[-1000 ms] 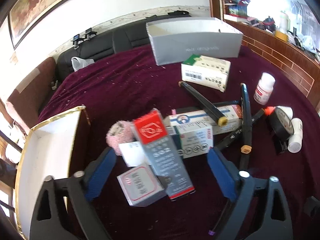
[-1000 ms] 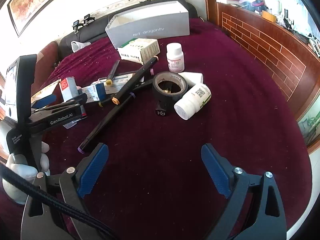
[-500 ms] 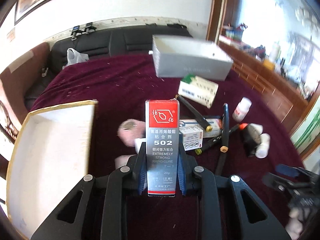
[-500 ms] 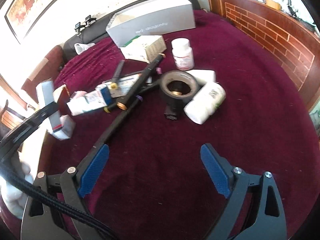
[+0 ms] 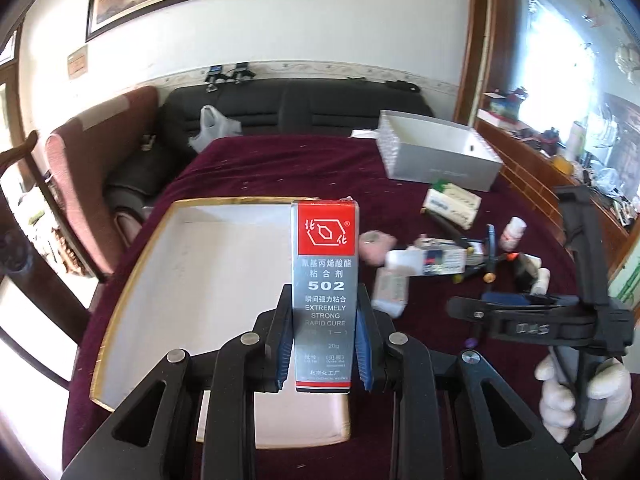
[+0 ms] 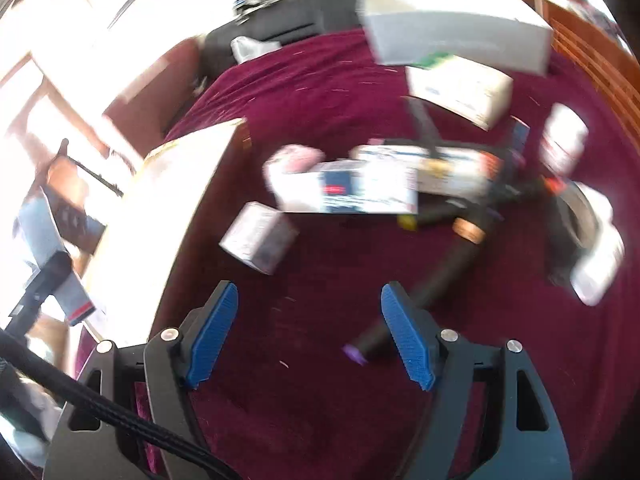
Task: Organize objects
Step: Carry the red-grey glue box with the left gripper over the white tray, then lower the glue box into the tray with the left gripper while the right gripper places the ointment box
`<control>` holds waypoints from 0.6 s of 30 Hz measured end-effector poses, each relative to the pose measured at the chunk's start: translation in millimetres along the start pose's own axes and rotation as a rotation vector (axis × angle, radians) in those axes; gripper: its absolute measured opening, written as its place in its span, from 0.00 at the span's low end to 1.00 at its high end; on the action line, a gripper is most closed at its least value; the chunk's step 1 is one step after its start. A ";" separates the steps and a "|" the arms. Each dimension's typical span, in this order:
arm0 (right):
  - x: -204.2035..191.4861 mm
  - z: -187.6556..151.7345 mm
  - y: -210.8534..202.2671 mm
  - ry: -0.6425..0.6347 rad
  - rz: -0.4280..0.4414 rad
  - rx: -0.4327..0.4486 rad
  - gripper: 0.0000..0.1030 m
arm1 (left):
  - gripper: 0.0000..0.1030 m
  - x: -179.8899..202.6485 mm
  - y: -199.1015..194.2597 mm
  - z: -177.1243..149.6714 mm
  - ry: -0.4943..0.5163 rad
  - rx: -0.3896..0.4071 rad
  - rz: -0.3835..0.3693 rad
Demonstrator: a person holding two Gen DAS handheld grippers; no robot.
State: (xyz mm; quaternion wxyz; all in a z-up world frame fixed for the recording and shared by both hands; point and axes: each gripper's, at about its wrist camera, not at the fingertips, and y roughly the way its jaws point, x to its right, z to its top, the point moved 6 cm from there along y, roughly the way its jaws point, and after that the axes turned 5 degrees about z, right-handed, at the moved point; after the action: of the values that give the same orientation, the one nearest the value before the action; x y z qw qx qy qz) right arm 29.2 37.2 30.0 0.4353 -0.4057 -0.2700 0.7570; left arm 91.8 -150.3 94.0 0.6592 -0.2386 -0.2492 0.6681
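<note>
One glue box [image 5: 325, 280] clamped by left gripper [image 5: 324, 344], over one tray [image 5: 200, 280].

Black plastic left gripper [image 5: 324, 344] and right gripper [image 6: 308, 336]: ribbed blue pads [image 6: 406, 342], silver screws [image 5: 178, 357], braided black cable [image 6: 80, 396], white glove [image 5: 576, 396].

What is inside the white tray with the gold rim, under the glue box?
The white tray shows only its bare white floor. The 502 glue box, held in the left tongs, and the tongs cover its near middle part, so that area cannot be checked.
</note>
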 end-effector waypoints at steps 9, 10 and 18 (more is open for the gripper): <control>-22.5 27.5 55.4 0.091 -0.029 -0.041 0.73 | 0.22 -38.8 0.5 -9.6 -0.042 -0.010 0.038; -23.7 28.8 61.1 0.101 -0.056 -0.051 0.73 | 0.22 -41.4 2.3 -10.1 -0.050 -0.012 0.039; -19.2 17.0 69.3 0.081 -0.205 -0.094 0.31 | 0.22 -53.4 6.3 -18.5 -0.061 -0.019 0.050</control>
State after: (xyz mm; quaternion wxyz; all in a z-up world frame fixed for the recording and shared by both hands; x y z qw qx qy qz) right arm -10.2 -13.6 -6.6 0.5017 -0.4260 -0.3274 0.6780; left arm 99.9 -203.5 75.3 0.6322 -0.2305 -0.2693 0.6890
